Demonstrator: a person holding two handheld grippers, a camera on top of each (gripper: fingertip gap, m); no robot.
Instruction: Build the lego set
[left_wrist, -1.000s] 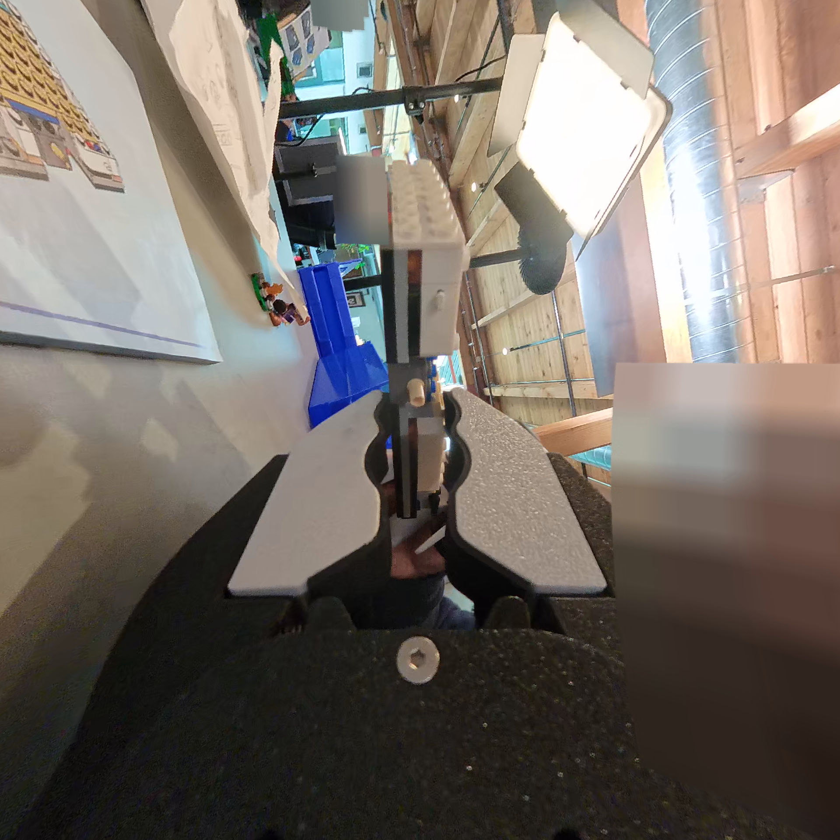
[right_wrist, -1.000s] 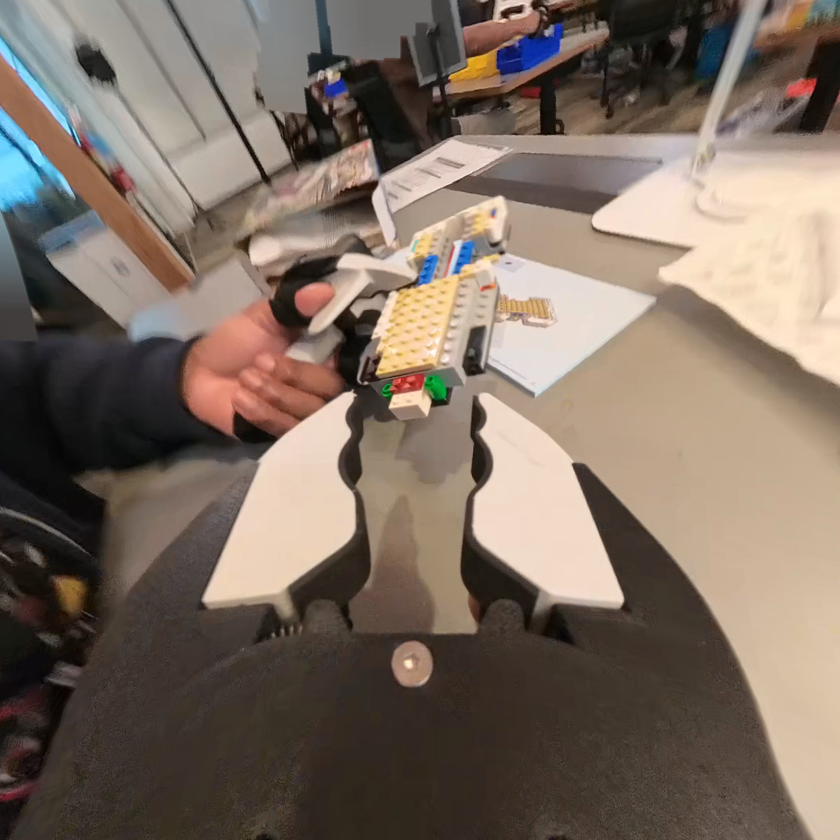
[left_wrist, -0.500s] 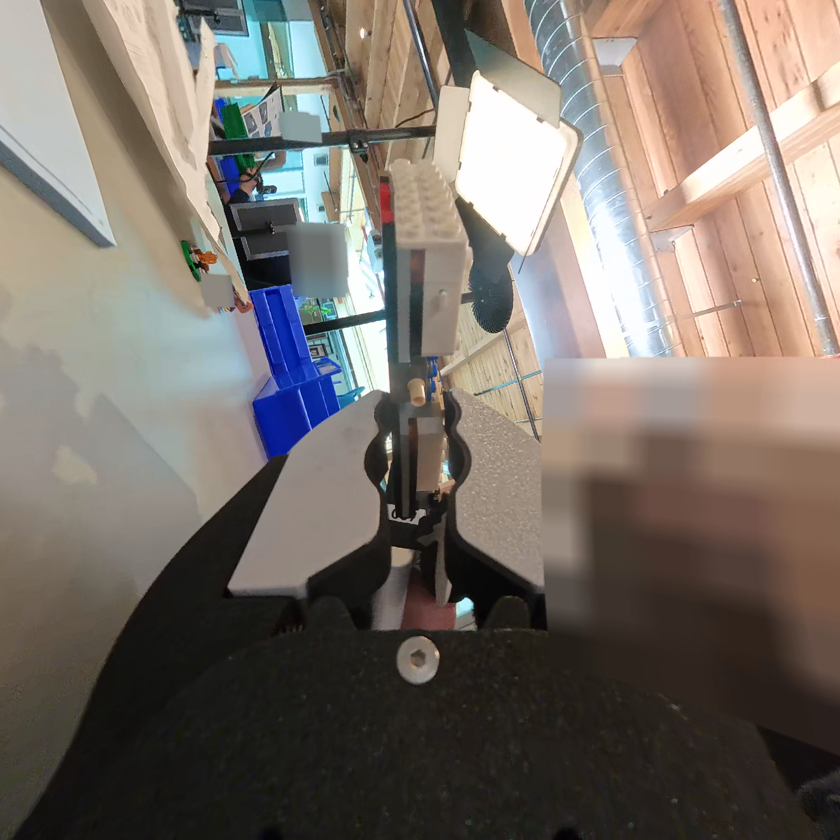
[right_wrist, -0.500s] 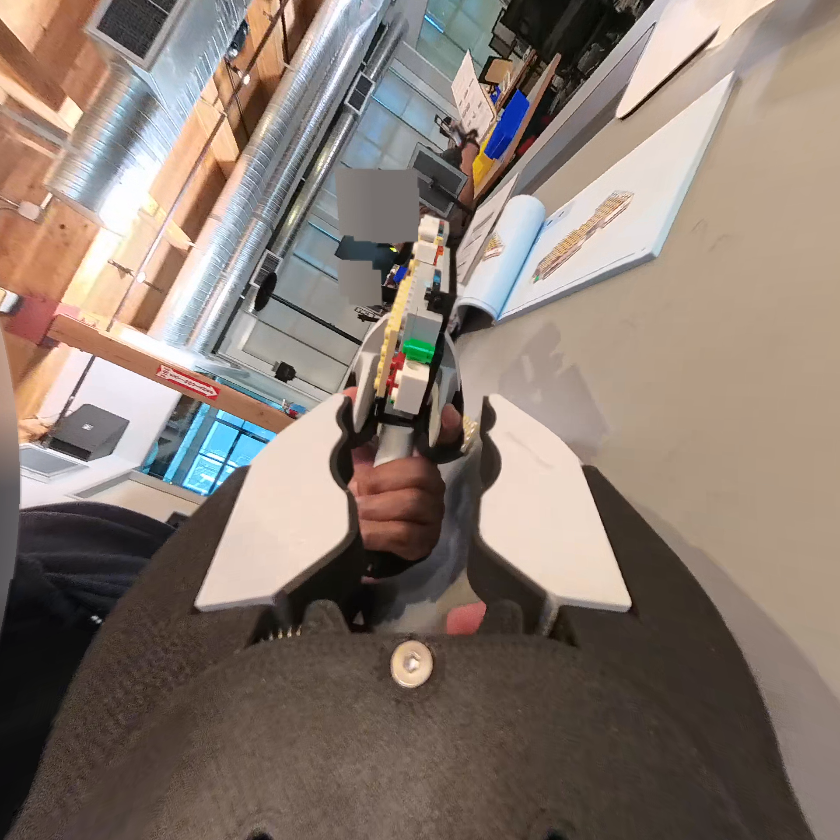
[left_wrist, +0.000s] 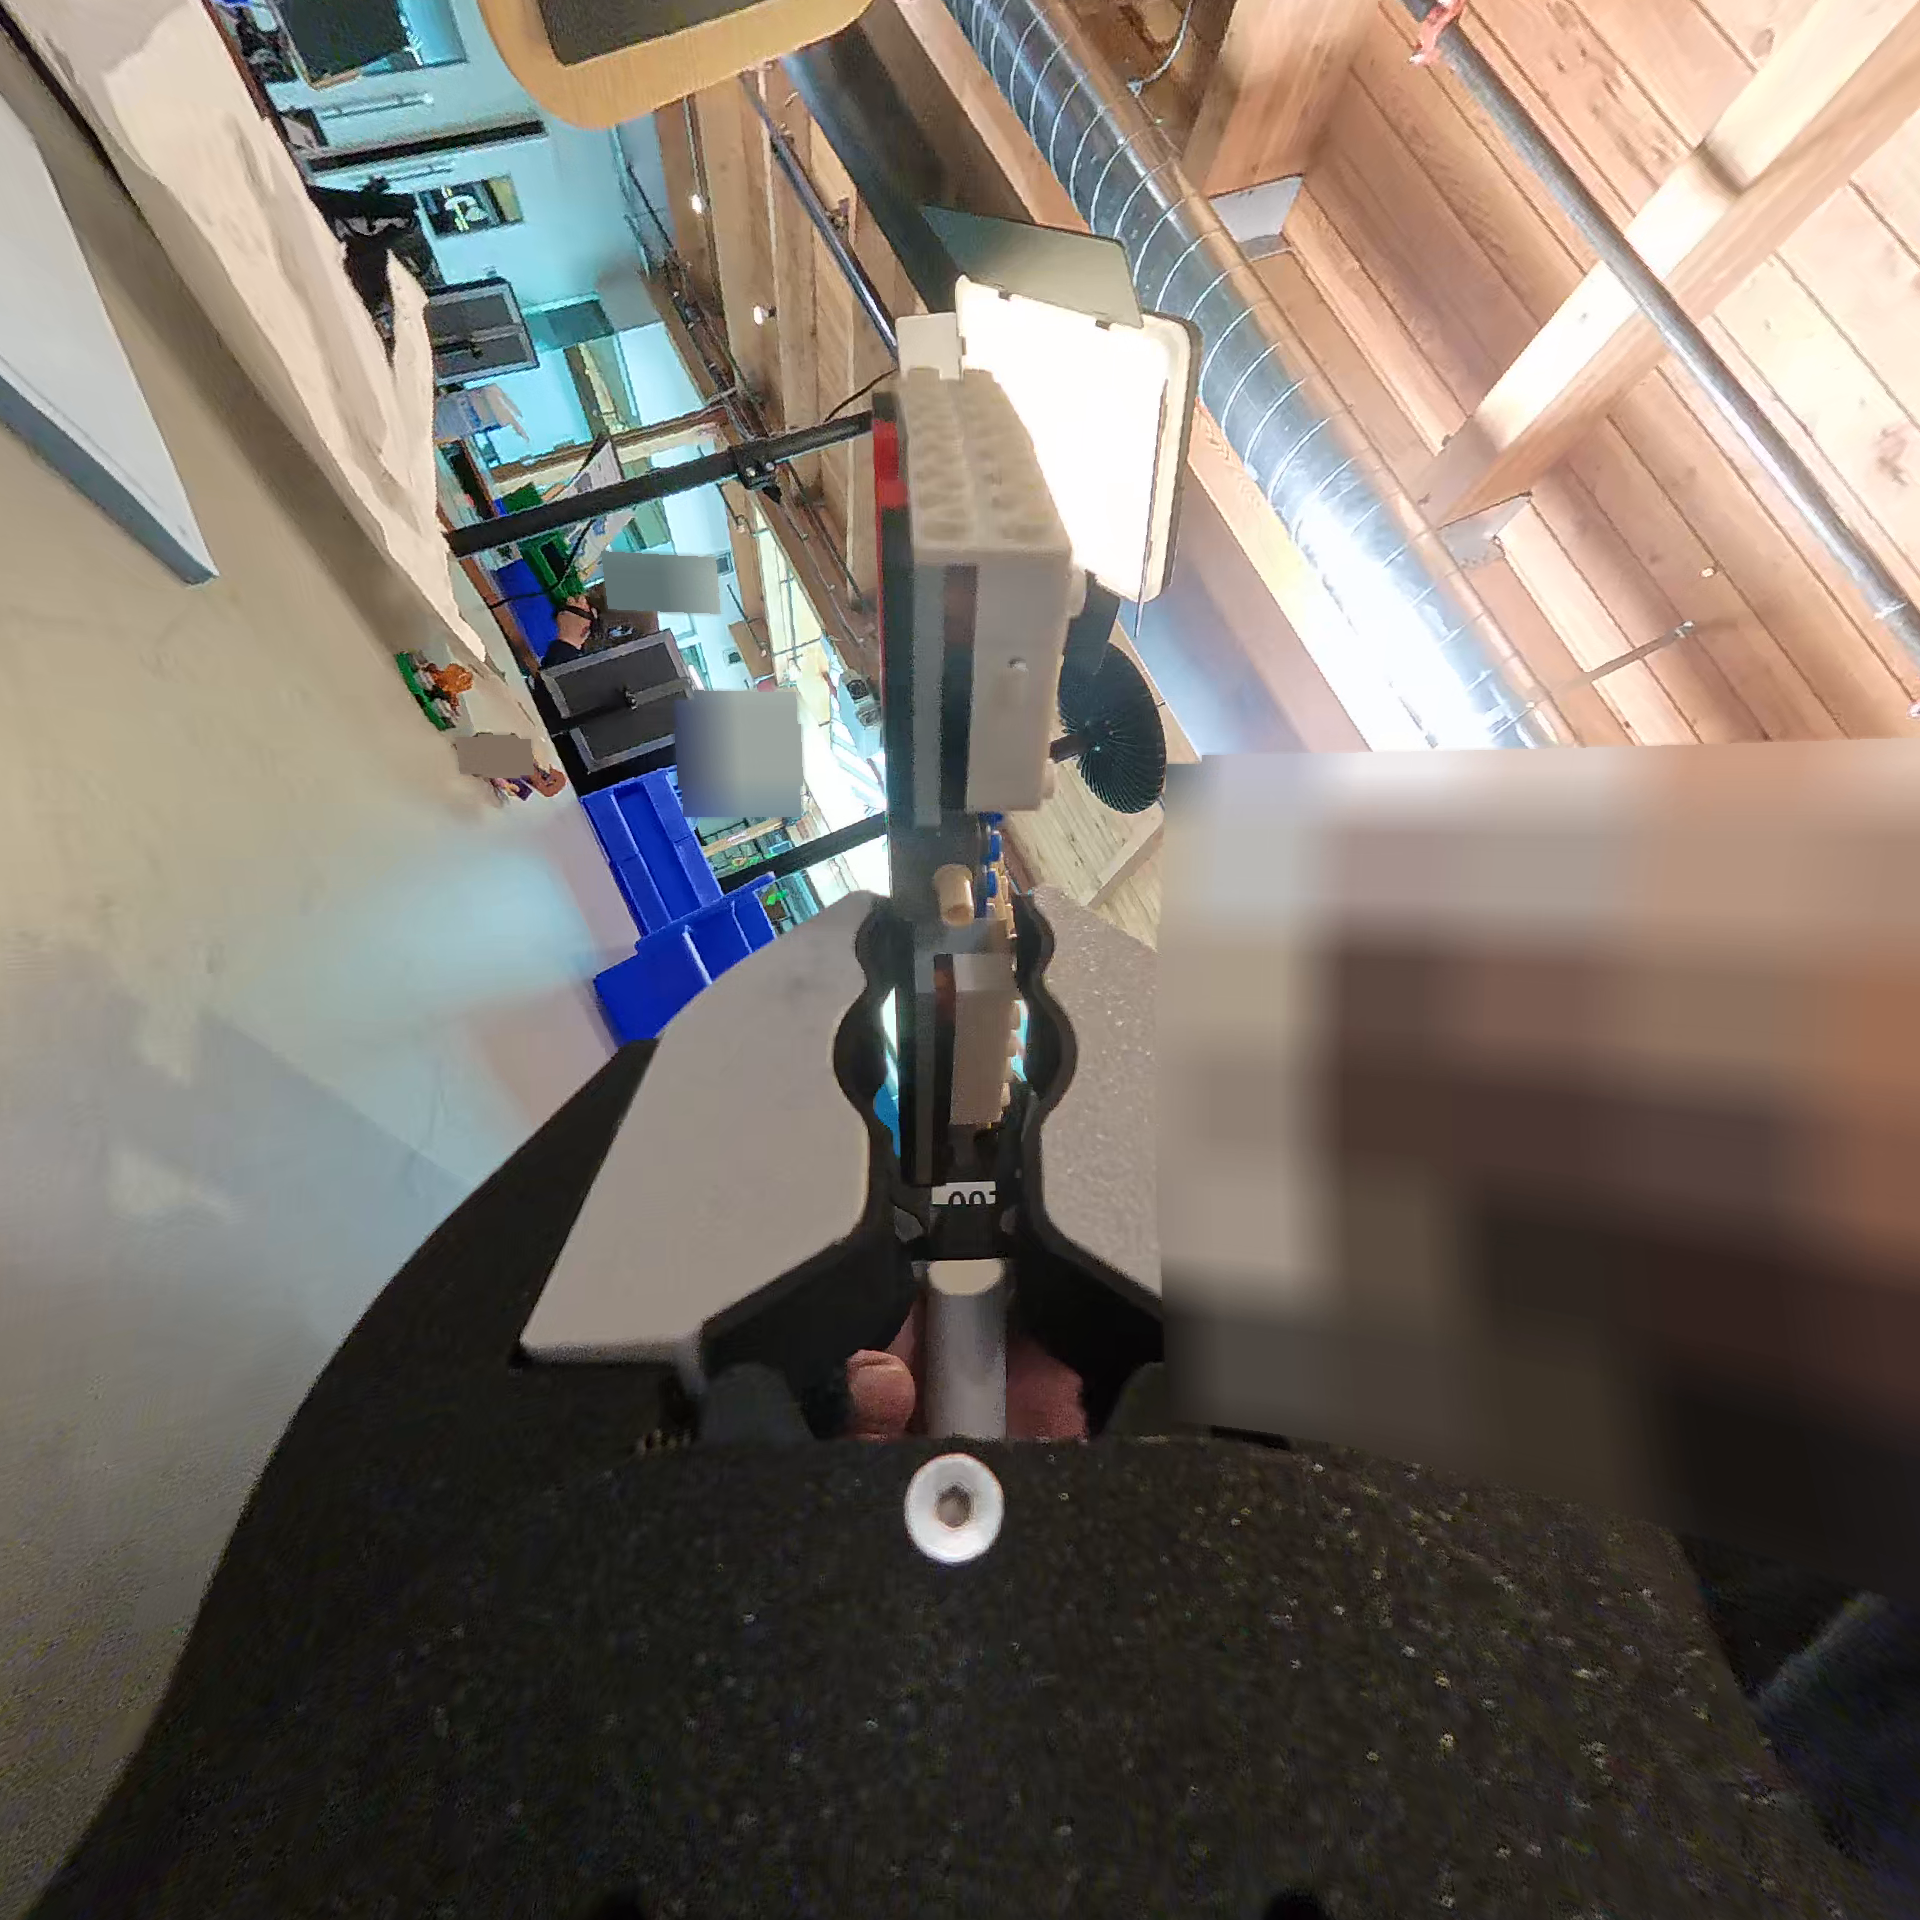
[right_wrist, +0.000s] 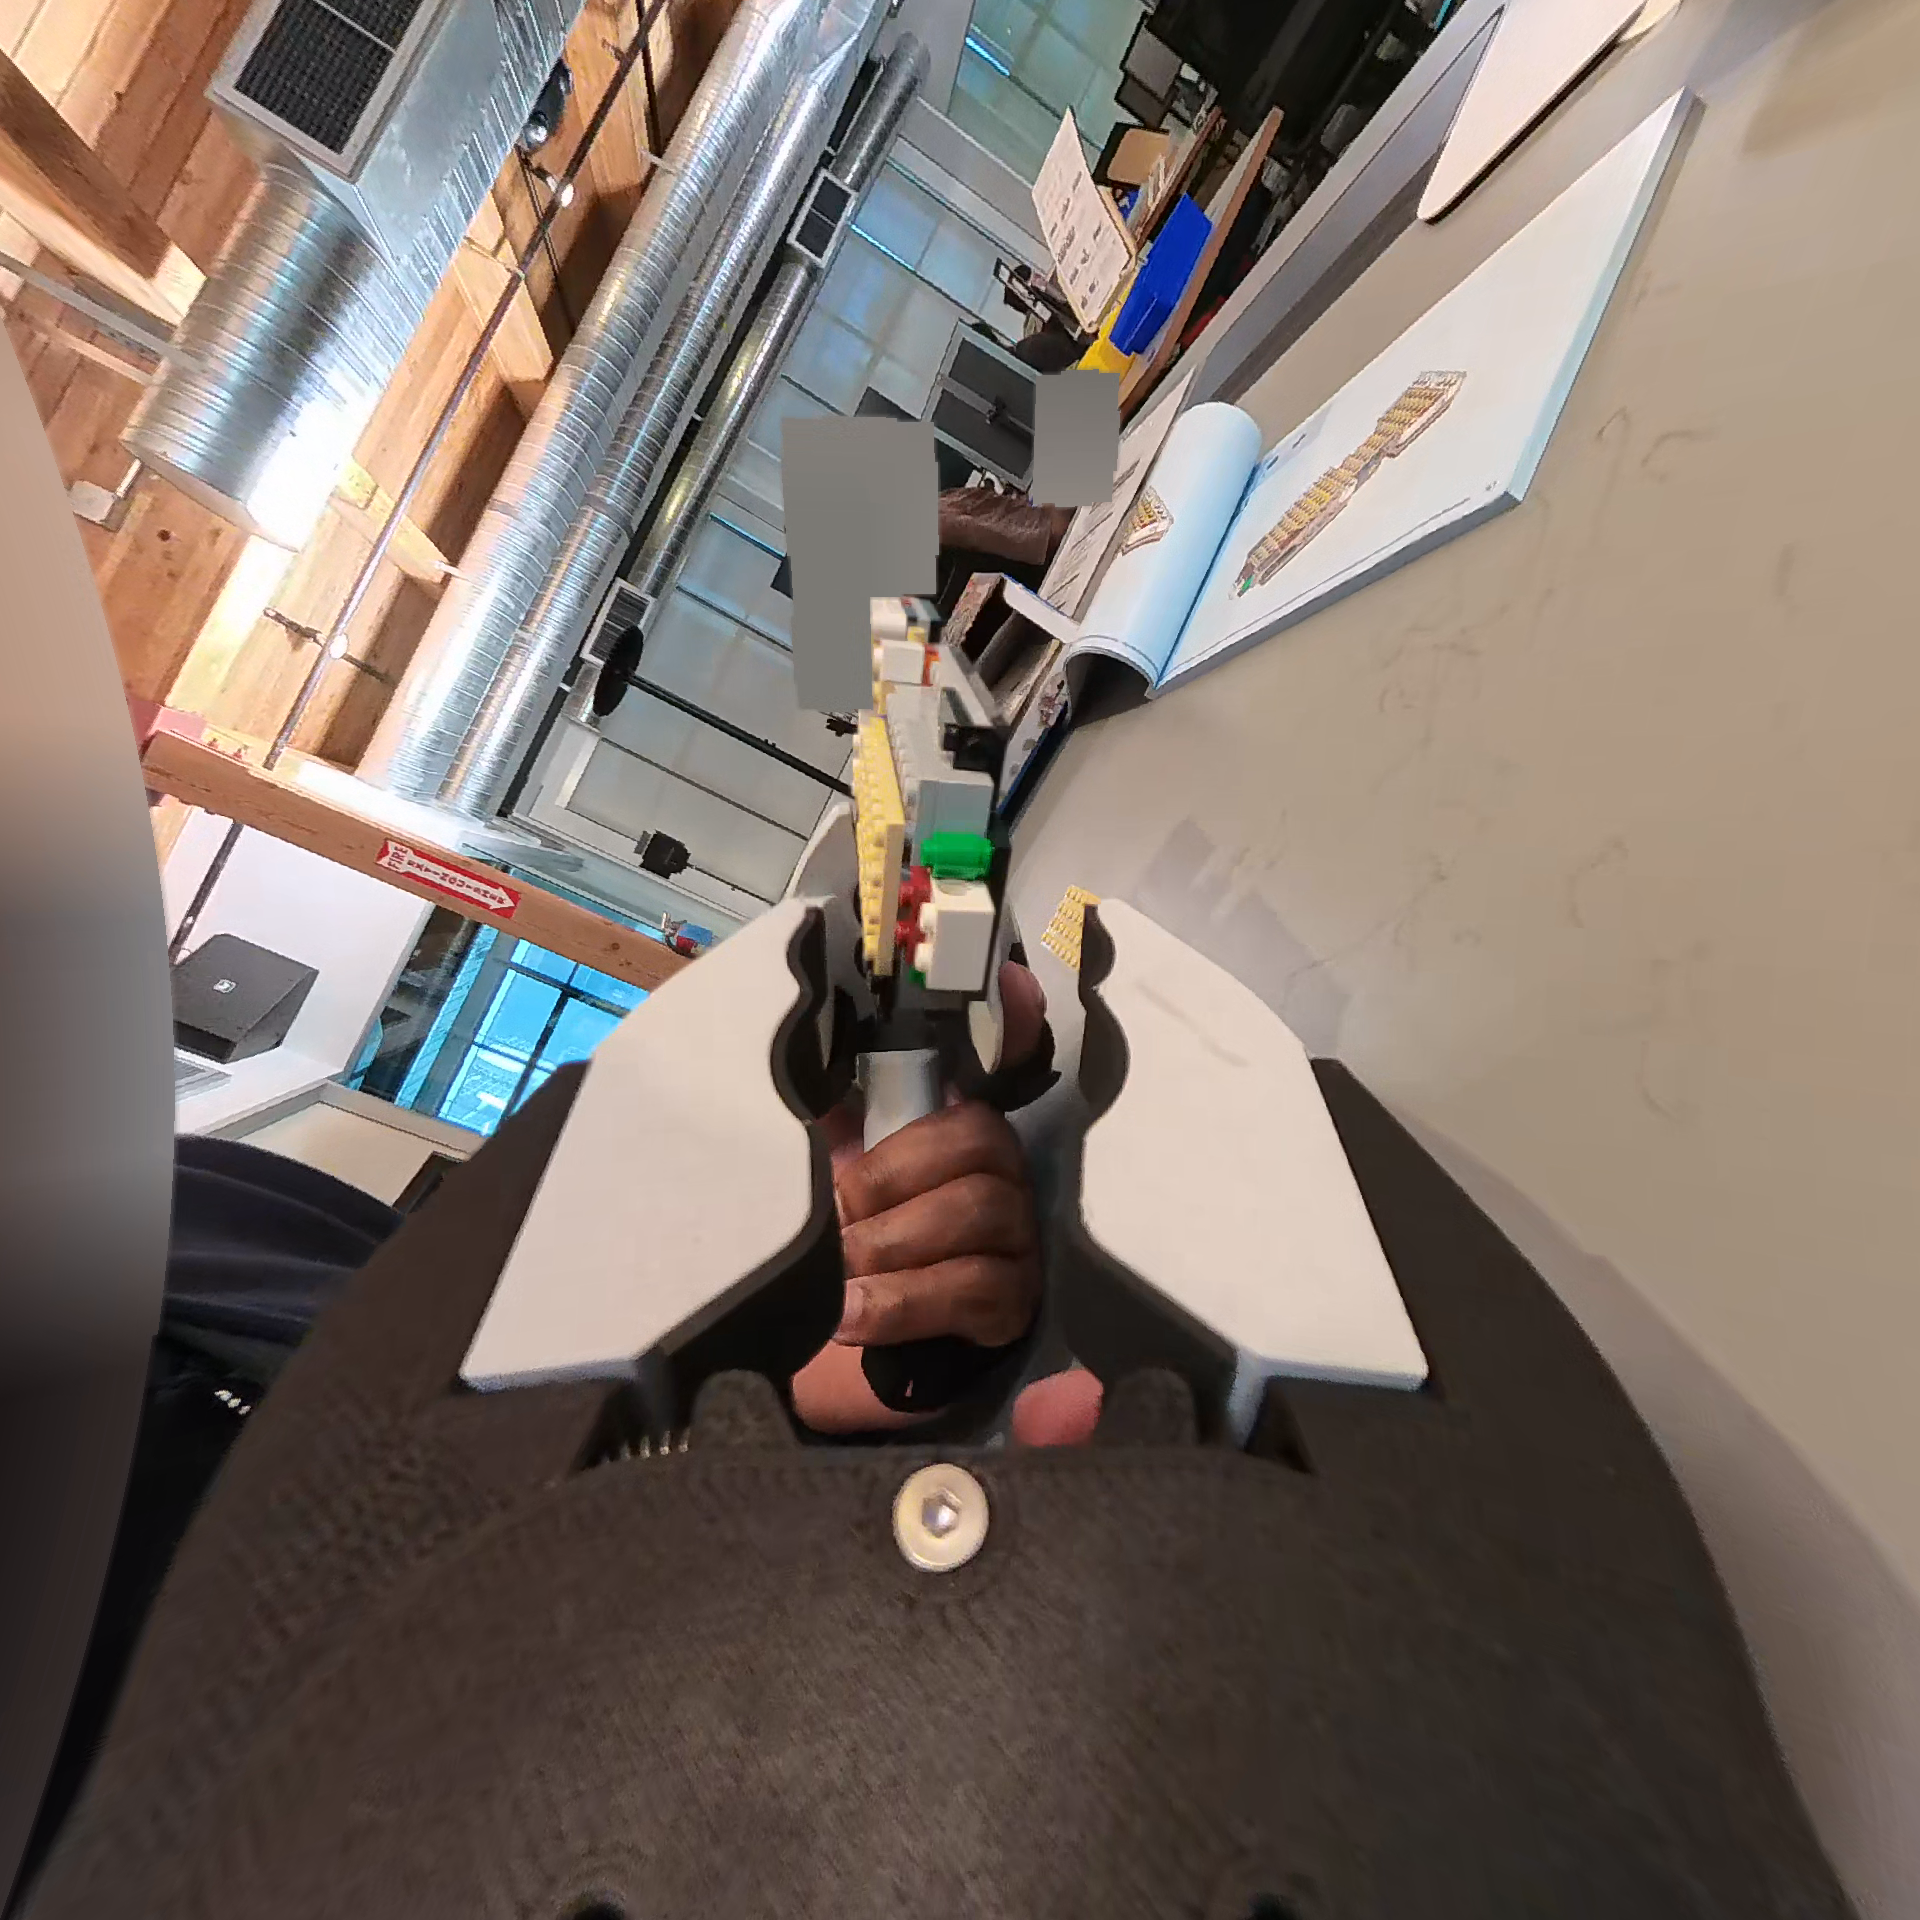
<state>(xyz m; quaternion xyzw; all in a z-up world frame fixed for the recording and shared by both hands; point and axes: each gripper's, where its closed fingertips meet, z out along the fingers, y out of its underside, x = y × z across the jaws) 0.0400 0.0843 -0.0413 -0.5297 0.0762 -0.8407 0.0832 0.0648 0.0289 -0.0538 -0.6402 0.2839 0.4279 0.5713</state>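
My left gripper (left_wrist: 951, 997) is shut on a brick model (left_wrist: 977, 644) of grey, white, black and red bricks, which stands up out of the jaws with both pads pressed on its lower end. In the right wrist view the same model (right_wrist: 914, 831) shows a tan studded plate, a green brick and a white brick, clamped between the left gripper's white fingers (right_wrist: 821, 883). A hand (right_wrist: 935, 1226) grips that gripper's handle. My right gripper (right_wrist: 951, 935) is open just short of the model. Its pads stand clear on both sides and touch nothing.
A grey table (right_wrist: 1558, 935) carries an open instruction booklet (right_wrist: 1351, 468) and a small tan plate (right_wrist: 1070, 925). In the left wrist view, small figures (left_wrist: 436, 686) stand on the table, with blue bins (left_wrist: 675, 894) and a bright lamp panel (left_wrist: 1070, 447) beyond. The grippers' ends are close to 7 centimeters from one another.
Both grippers rolled over, so the table now runs up the sides of the views. The right gripper closed in on the model with its jaws still open. The model stayed clamped in the left gripper.
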